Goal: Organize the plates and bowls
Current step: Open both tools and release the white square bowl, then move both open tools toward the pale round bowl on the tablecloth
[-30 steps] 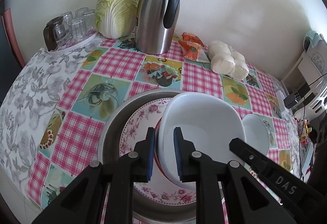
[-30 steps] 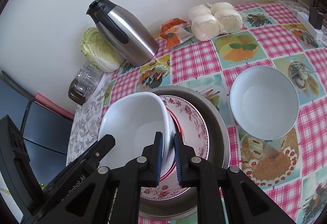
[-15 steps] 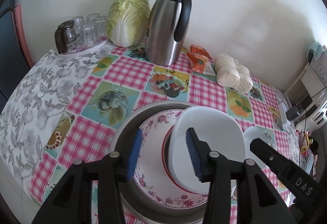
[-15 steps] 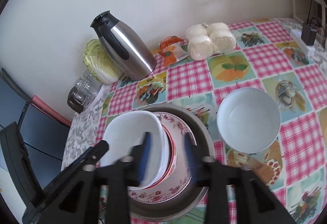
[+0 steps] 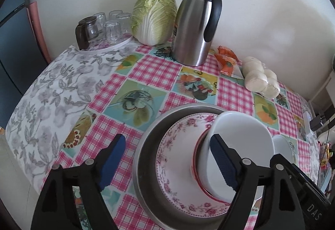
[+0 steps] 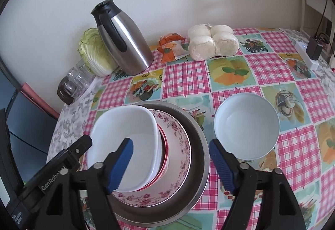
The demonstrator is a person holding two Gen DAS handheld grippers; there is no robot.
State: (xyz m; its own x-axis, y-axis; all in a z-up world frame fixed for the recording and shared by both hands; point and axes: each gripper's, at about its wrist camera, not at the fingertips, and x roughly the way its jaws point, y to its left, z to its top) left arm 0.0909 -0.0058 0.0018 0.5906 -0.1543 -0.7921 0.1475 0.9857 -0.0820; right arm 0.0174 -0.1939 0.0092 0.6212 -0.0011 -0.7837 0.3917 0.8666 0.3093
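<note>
Left gripper (image 5: 167, 158) poised above the near-left edge of the stack, fingers spread wide, nothing between them; left pad (image 5: 112, 159) over the tablecloth (image 5: 150, 70), right pad (image 5: 223, 161) over the square white dish (image 5: 240, 146). Right gripper (image 6: 170, 164) likewise spread wide and empty, straddling the stack's right side.

Stack, bottom to top: steel basin (image 6: 199, 142), floral plate (image 6: 180, 135), red-rimmed plate (image 6: 165, 146), square white dish (image 6: 125, 131) on top. Round white bowl (image 6: 247, 125) apart on the cloth, just right of the basin.

Left view only: whole tray of upturned glasses (image 5: 104, 26), full cabbage (image 5: 155, 14); round bowl mostly hidden behind the dish. Right view only: round bowl in full, power strip (image 6: 305, 53) at the far right edge. Thermos (image 5: 196, 20), orange packets (image 5: 227, 60) and bagged buns (image 5: 259, 81) in both.

Versus 1.0 s ago: both pairs of fingers then pinched on opposite rims of the square dish; half a second later partly parted; now fully released and drawn back, dish resting on the stack.
</note>
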